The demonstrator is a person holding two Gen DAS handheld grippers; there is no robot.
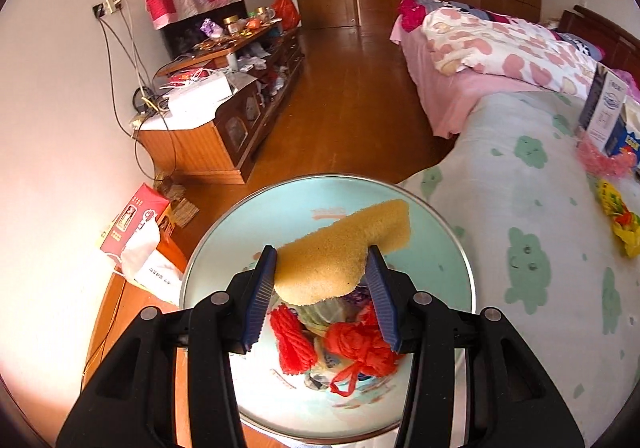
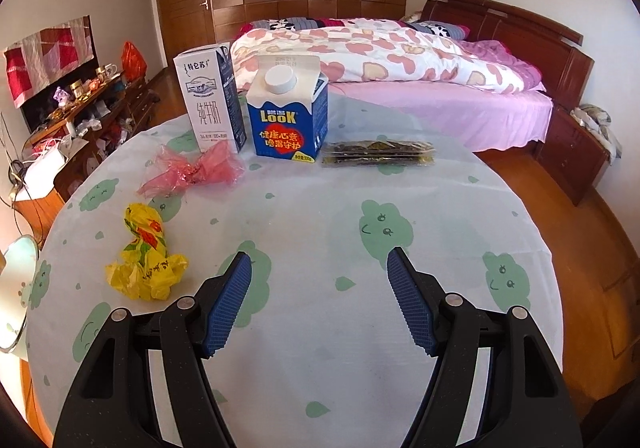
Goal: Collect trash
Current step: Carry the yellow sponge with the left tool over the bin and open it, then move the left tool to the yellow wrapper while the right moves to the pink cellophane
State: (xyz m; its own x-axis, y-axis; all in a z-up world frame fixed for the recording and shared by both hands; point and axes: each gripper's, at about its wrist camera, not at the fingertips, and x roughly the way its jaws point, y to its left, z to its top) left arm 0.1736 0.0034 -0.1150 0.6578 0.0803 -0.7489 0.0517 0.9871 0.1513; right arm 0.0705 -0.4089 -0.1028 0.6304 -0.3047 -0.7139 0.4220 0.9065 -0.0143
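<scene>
We see a yellow sponge pinched between the blue pads of the left tongs, held above a round basin that holds red scraps. The basin sits just beside the worktop. There the right tongs hover with jaws wide apart and nothing between them, near a crumpled yellow wrapper, pink plastic, two cartons and a dark packet.
</scene>
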